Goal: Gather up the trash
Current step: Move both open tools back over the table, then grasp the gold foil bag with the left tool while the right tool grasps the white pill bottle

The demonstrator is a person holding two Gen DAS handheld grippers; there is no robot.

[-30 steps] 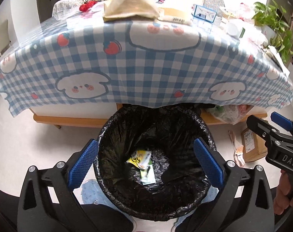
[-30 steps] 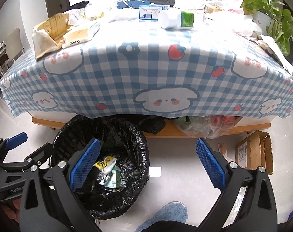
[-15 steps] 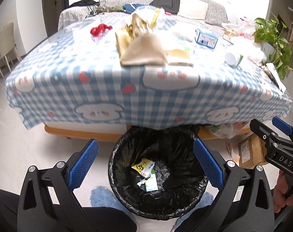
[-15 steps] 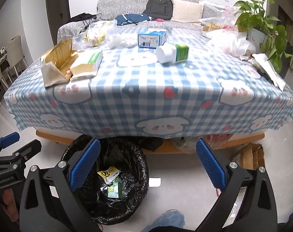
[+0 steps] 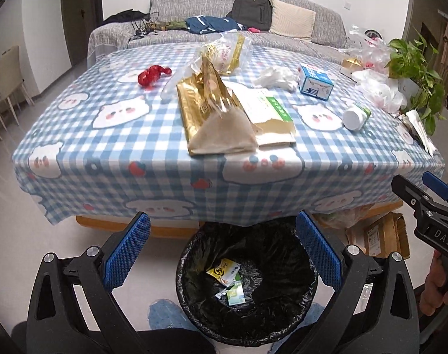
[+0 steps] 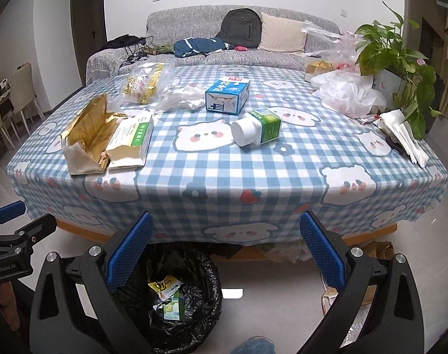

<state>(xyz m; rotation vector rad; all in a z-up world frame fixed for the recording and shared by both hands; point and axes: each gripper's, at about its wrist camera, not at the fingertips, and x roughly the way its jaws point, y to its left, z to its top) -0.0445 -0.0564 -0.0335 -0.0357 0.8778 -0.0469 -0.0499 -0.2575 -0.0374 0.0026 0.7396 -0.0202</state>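
A black-lined trash bin (image 5: 247, 321) (image 6: 194, 324) stands on the floor by the table's near edge, with a yellow wrapper (image 5: 224, 270) and a small green carton (image 6: 172, 309) inside. My left gripper (image 5: 222, 249) hangs open above the bin, holding nothing. Open and empty too, my right gripper (image 6: 224, 250) is level with the table's edge. On the checked tablecloth (image 6: 224, 171) lie a gold foil bag (image 5: 206, 109) (image 6: 88, 135), a green-and-white packet (image 6: 132, 143), a white bottle with a green label (image 6: 256, 128), a blue-and-white carton (image 6: 226, 96) and a red wrapper (image 5: 151, 75).
Clear and white plastic bags (image 6: 348, 91) and a potted plant (image 6: 398, 65) crowd the table's right end. Cardboard boxes (image 5: 380, 236) sit on the floor under it. A sofa (image 6: 238, 44) with a backpack is behind. Chairs (image 6: 20, 94) stand at far left.
Both grippers have risen and pulled back from the bin. The table top with its litter has come into fuller view and the bin looks smaller. Both stay open.
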